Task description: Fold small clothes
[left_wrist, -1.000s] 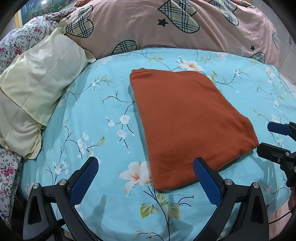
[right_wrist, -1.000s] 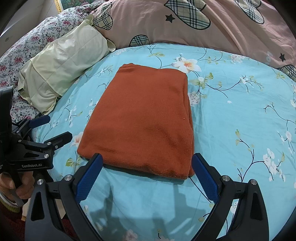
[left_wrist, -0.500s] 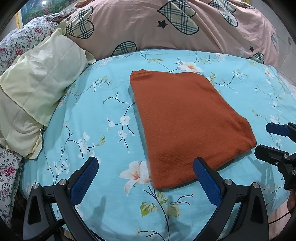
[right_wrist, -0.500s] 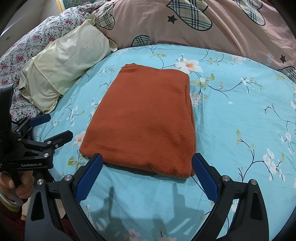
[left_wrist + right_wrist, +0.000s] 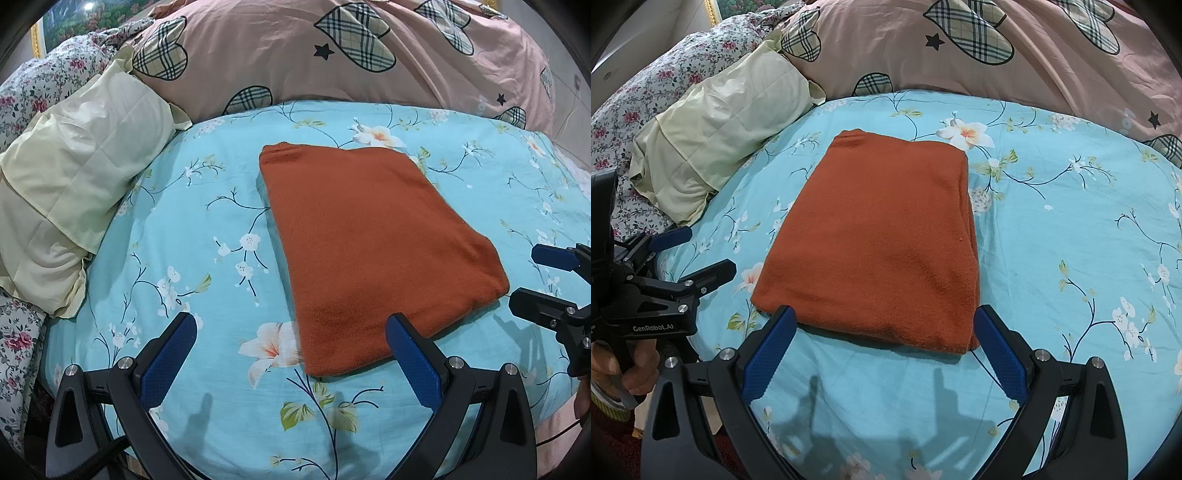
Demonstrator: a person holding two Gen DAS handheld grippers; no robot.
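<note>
A rust-orange garment (image 5: 373, 243) lies folded into a flat rectangle on the light blue floral bedsheet (image 5: 184, 229); it also shows in the right wrist view (image 5: 886, 247). My left gripper (image 5: 291, 332) is open and empty, just short of the garment's near left corner. My right gripper (image 5: 882, 325) is open and empty, its jaws spread level with the garment's near edge. Each gripper shows in the other's view: the right one (image 5: 546, 280) at the garment's right, the left one (image 5: 698, 254) at its left.
A pale yellow pillow (image 5: 74, 177) lies at the left of the bed. A pink quilt with plaid hearts (image 5: 351, 55) is piled along the back. A floral quilt (image 5: 646, 92) lies at far left. The bed's near edge runs just below the grippers.
Both grippers have drawn back slightly from the garment, staying open. The garment has not moved.
</note>
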